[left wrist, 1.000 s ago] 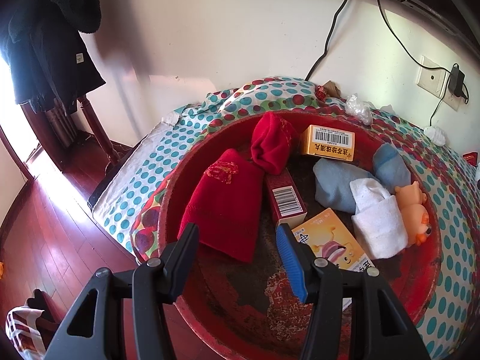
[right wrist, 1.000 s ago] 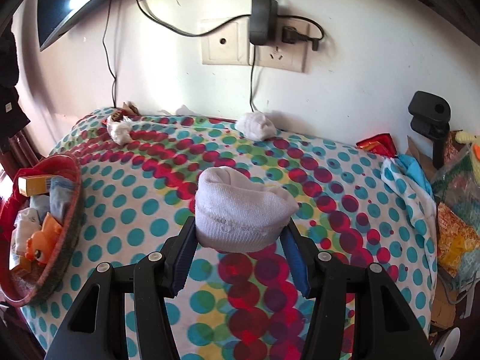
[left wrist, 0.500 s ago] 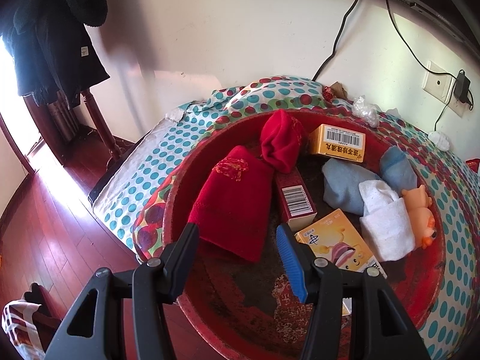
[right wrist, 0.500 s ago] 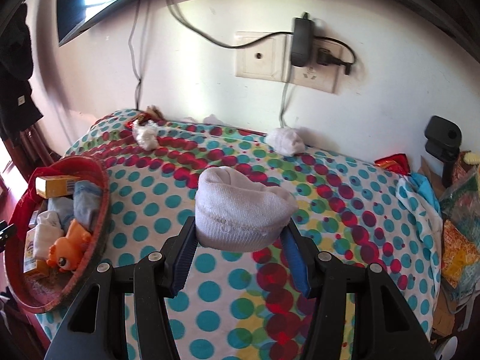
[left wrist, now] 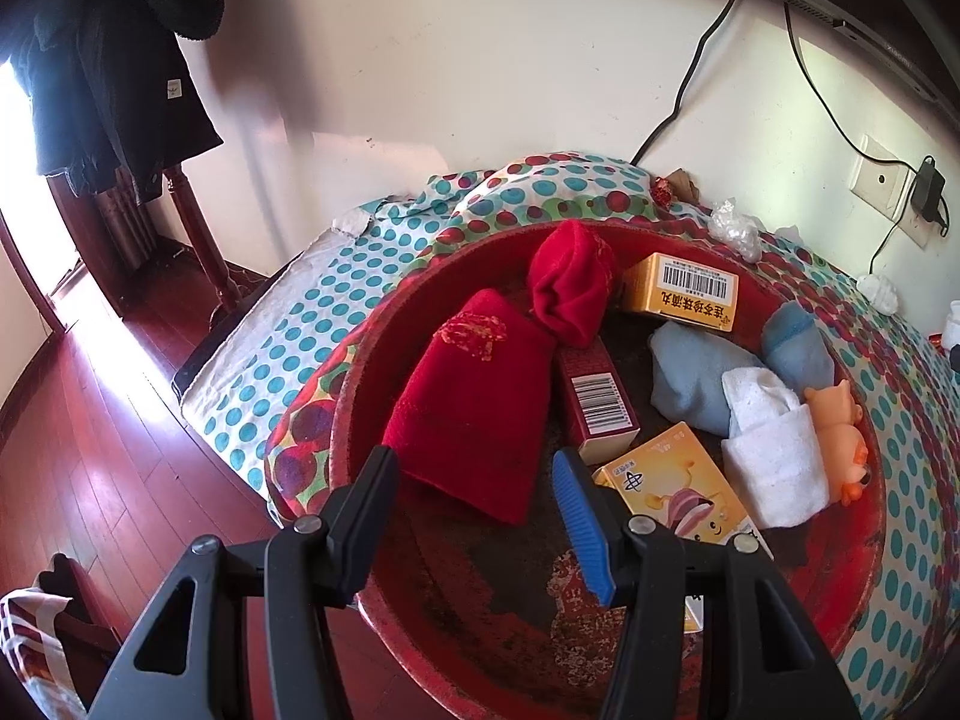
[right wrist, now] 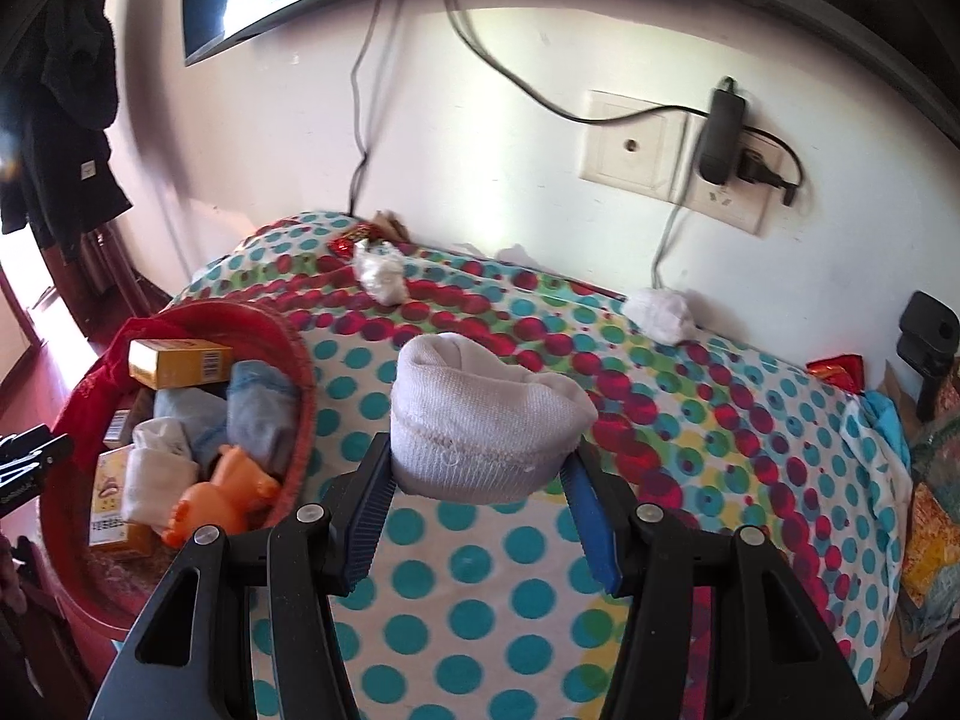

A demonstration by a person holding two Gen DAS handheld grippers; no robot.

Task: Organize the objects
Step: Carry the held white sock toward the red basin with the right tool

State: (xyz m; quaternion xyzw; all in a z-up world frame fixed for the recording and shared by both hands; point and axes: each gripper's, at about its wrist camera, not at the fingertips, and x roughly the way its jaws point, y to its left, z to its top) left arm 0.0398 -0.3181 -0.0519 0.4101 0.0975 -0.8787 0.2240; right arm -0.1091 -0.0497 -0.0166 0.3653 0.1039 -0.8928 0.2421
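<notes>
From the left wrist we looked down into the red basket (left wrist: 384, 360), our landmark, which sat on the dotted cloth (left wrist: 288, 336). The left gripper (left wrist: 474, 510) hung over the basket's near rim with its jaws apart and nothing between them. Inside the basket lay a flat red cloth (left wrist: 474, 396), a red sock (left wrist: 570, 294) behind it, a yellow box (left wrist: 684, 294) at the far side, a dark red box (left wrist: 597, 402) in the middle, blue socks (left wrist: 696, 384), a white sock (left wrist: 768, 456), an orange toy (left wrist: 837, 438) and a picture box (left wrist: 672, 492) nearest us. From the right wrist, the right gripper (right wrist: 477, 498) had its jaws pressed on both sides of a rolled white sock (right wrist: 480, 414), held above the cloth to the right of the basket (right wrist: 300, 372). We judged the sorting well along: most things were in the basket, this sock was not yet in, and two white wads (right wrist: 381, 270) (right wrist: 657, 309) lay beyond it by the wall.
</notes>
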